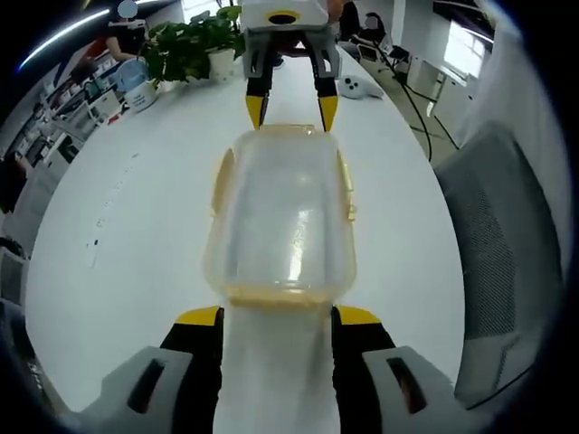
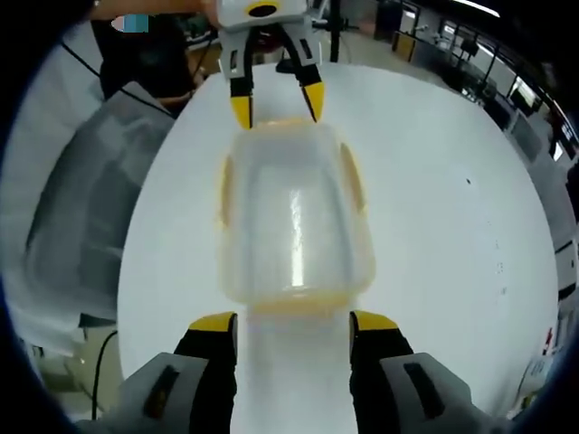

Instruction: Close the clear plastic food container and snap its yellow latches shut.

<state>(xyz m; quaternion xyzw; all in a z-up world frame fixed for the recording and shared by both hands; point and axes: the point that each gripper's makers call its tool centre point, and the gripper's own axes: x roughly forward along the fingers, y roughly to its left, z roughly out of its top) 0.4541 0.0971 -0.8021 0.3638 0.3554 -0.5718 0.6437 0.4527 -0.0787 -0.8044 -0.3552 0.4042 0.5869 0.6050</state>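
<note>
Left gripper (image 1: 275, 318) and right gripper (image 2: 293, 324), jaws wide, bracket my clear container (image 1: 282, 217) endwise (yellow latches (image 1: 346, 185) unsnapped, I judge), ready to press.

White table (image 1: 136, 226) with clear container (image 1: 282, 217), potted plant (image 1: 194, 45), perhaps a controller (image 1: 360, 87).

A long white table (image 1: 127, 226) runs through an open office. A grey mesh chair (image 1: 507, 262) stands beside it, potted plants (image 1: 194, 45) at its far end, bright windows (image 1: 466, 50) beyond.
</note>
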